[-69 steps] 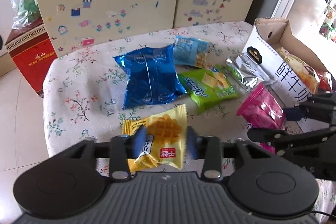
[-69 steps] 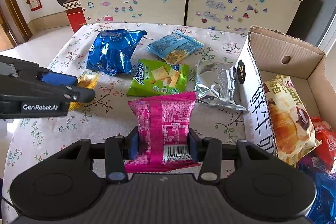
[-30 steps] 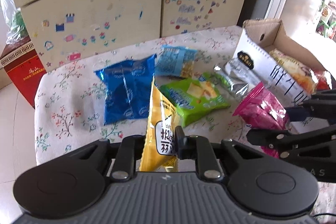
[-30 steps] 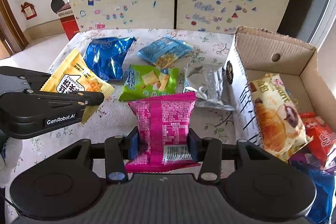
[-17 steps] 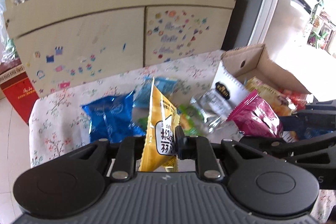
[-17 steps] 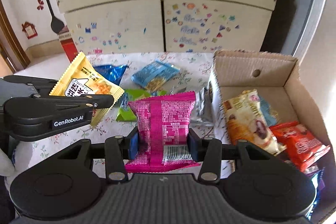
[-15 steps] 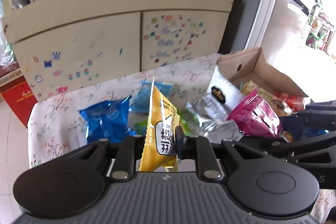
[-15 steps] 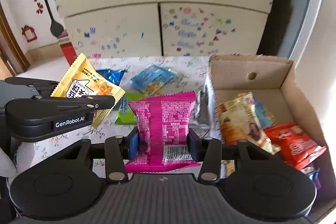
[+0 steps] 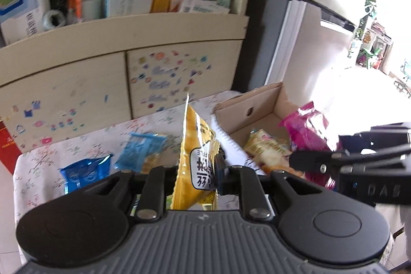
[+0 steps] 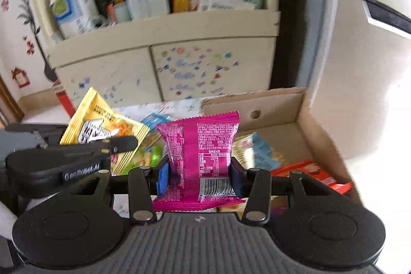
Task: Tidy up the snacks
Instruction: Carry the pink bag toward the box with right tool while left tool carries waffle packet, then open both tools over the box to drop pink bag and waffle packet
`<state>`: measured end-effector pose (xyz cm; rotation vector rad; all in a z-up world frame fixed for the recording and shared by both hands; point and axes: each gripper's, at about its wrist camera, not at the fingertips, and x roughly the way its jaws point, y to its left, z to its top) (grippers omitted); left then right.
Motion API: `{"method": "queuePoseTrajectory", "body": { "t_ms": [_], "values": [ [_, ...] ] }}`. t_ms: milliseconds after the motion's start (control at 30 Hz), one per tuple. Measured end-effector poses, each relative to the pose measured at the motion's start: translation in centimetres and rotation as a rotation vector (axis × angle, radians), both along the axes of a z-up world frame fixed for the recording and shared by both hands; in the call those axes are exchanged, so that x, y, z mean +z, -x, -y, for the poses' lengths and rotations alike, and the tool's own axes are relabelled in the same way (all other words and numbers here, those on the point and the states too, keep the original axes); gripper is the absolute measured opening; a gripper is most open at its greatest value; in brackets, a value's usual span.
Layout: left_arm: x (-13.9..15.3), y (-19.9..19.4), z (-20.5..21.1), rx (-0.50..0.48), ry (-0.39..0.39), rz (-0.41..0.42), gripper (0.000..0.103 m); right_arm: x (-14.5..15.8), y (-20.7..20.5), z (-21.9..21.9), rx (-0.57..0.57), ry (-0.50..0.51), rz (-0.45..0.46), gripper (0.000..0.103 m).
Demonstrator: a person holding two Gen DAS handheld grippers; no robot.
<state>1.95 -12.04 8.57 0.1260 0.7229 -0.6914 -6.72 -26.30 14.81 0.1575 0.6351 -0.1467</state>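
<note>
- Cabinet (image 9: 123, 84) with stickers on its doors stands behind our table (image 9: 41, 158), and its open shelf is full of boxes and bottles.
- Table carries a flowered cloth; on it we see a dark blue packet (image 9: 84, 171) and a light blue packet (image 9: 143, 148) that are not yet sorted.
- Cardboard box (image 10: 280, 107) sits at the right end of the table, open on top, with a croissant packet (image 9: 267, 153) and a red packet (image 10: 308, 171) already inside.
- Our right gripper (image 10: 199, 176) pinches the pink snack bag (image 10: 200, 148) by its two sides, and the bag hangs in the air in front of the box opening.
- Our left gripper (image 9: 197, 173) has its jaws pressed together on the yellow waffle packet (image 9: 197, 158), held edge-up above the table, just beside the box wall.
- We judge this as the carry step: both bags are lifted, not yet delivered.
- Next, we think, each bag must come over the box interior, clear of the wall, before its jaws are spread.
</note>
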Motion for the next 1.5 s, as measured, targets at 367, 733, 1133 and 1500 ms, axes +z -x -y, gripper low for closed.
{"method": "queuePoseTrajectory", "body": {
  "t_ms": [367,733,1133,1500],
  "values": [
    [0.3,2.2,4.7,-0.094,0.032,-0.005,0.017,2.2,3.1,4.7,-0.128,-0.043,0.078,0.053],
    [-1.0,4.7,9.0,-0.208,0.036,-0.038,0.017,1.9,4.2,6.9,-0.220,-0.080,0.078,0.053],
    [-1.7,5.7,10.8,-0.247,0.103,-0.093,0.070,0.6,4.0,8.2,-0.303,-0.117,0.047,0.065],
    [0.6,4.3,7.3,-0.144,0.086,-0.045,0.079,0.9,4.0,7.4,-0.262,-0.130,0.094,0.077]
  ]
}}
